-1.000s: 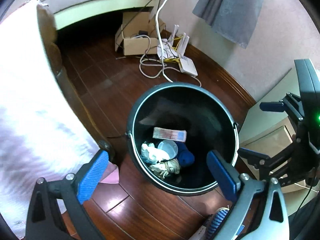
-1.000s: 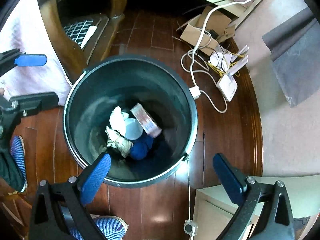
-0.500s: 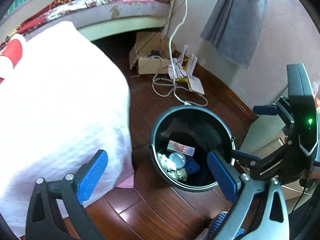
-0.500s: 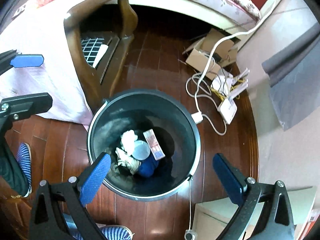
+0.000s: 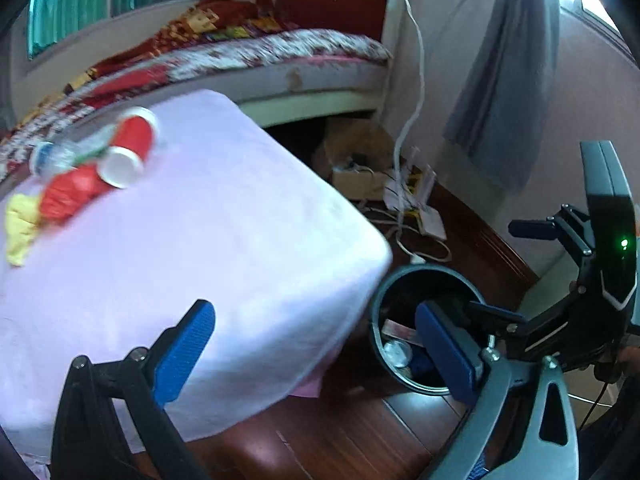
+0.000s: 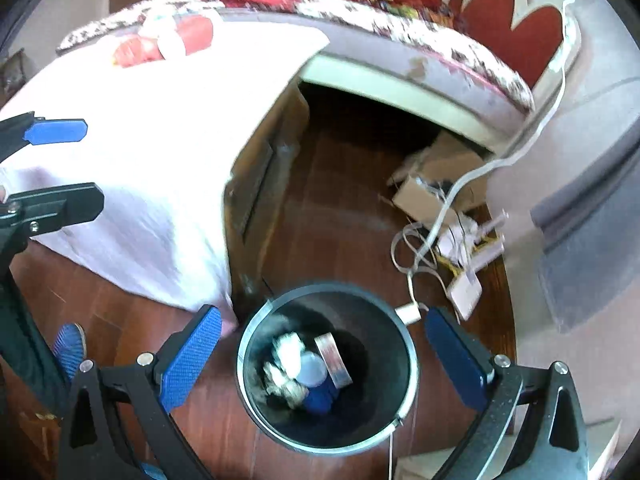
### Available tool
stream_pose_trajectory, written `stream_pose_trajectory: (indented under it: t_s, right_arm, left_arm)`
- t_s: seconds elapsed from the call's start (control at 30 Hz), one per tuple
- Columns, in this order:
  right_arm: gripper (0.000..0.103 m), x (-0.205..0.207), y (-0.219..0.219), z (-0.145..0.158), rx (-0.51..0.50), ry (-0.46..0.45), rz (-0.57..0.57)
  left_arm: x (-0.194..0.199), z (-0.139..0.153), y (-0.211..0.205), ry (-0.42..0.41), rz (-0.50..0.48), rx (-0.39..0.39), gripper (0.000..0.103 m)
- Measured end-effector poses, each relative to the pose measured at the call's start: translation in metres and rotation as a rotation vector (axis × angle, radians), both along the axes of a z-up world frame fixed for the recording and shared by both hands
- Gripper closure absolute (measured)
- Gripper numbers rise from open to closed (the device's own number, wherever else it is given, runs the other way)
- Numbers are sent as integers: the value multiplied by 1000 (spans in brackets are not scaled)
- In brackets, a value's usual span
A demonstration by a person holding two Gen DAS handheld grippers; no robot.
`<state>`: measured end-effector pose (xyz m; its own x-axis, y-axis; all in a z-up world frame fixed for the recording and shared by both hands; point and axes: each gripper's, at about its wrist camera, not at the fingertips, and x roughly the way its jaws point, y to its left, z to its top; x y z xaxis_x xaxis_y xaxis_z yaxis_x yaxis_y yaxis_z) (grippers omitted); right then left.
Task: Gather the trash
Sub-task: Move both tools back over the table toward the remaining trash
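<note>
Between the blue-padded fingers [image 5: 182, 354] of the left gripper [image 5: 316, 354], which were spread wide and released, nothing was held; only the pink-white cloth of the bench [image 5: 208, 248] was framed. The fingers [image 6: 190, 354] of the right gripper [image 6: 324, 354] were likewise parted and empty, and the black bin [image 6: 326, 366] was seen directly below and between them. Inside the bin, crumpled white paper [image 6: 286, 354], a pale round lid [image 6: 313, 366], a flat printed packet [image 6: 333, 360] and something blue [image 6: 318, 398] were lying together, though blurred. In the left view the same bin [image 5: 424, 280] was found on the wooden floor [image 5: 340, 432] just beside the draped corner of the bench. On the far part of the bench, well apart from both grippers, a red cup [image 5: 130, 146] was lying on its side, with a clear plastic bottle [image 5: 68, 152], a red crumpled wrapper [image 5: 68, 196] and a yellow scrap [image 5: 20, 224] close around it. Beyond the bench a bed [image 5: 280, 52] with a patterned cover was visible, and white cables and a router [image 6: 464, 288] lay on the floor near a cardboard box [image 6: 436, 192].
</note>
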<state>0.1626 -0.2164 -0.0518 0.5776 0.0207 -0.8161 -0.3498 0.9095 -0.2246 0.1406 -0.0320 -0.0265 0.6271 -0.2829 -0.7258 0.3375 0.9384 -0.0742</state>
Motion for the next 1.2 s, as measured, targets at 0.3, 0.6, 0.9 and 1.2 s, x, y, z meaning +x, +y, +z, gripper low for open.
stream_pose_trajectory:
  t_s: [0.3,0.6,0.9,1.2]
  right_arm:
    - [0,17,72,37,82,-89,105]
    - [0,35,134,54,143,-129,151]
    - [0,56,170,61,244,-182,80]
    - [0,79,192,54,257,-181,61]
  left_arm:
    - [0,22,72,-73,147,29,1]
    - [13,34,154,-119,295,53,1]
    - [39,28,222,-139,447,-18,1]
    - [79,18,249,-137,475,-26,17]
